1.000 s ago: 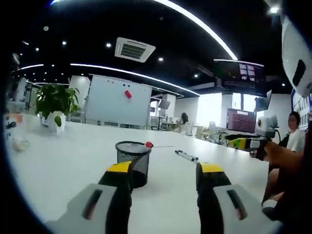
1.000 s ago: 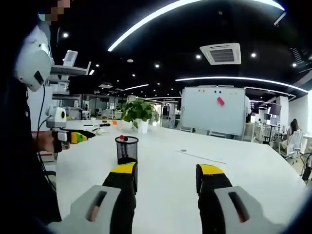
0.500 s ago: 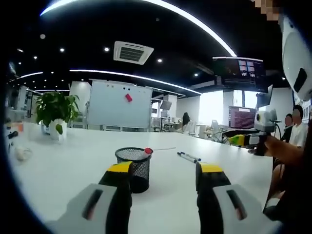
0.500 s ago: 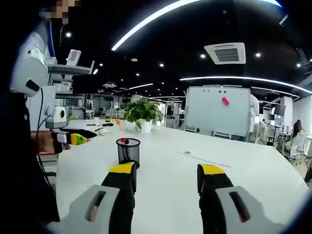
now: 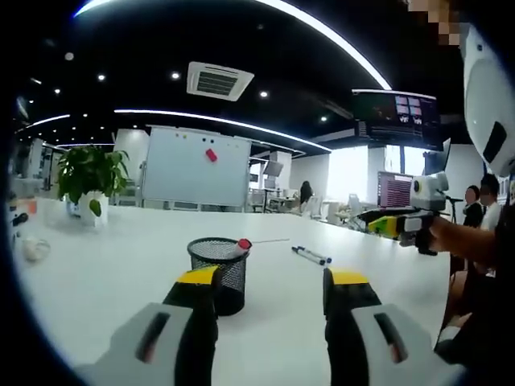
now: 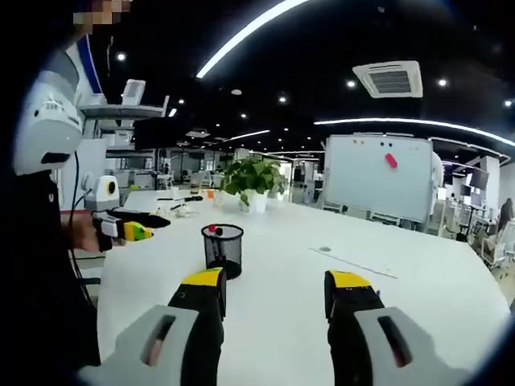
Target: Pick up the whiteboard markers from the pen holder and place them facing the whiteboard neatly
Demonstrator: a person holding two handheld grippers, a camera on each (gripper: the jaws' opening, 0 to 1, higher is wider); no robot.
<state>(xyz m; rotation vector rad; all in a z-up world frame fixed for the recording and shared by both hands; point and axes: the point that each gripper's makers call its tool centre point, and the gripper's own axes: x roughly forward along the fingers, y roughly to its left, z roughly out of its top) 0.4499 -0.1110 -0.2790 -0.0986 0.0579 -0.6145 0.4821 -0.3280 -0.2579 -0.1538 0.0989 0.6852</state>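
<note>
Both tools released, empty; drawn slightly nearer mesh pen holder; red-capped marker inside, ungrasped.

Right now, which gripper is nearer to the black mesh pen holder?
Left. The left gripper has the black mesh pen holder just beyond its jaws; the right gripper is farther back across the table.

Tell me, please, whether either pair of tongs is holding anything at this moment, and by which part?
Nothing is held. The left tongs and right tongs both stand open and empty above the white table.
</note>
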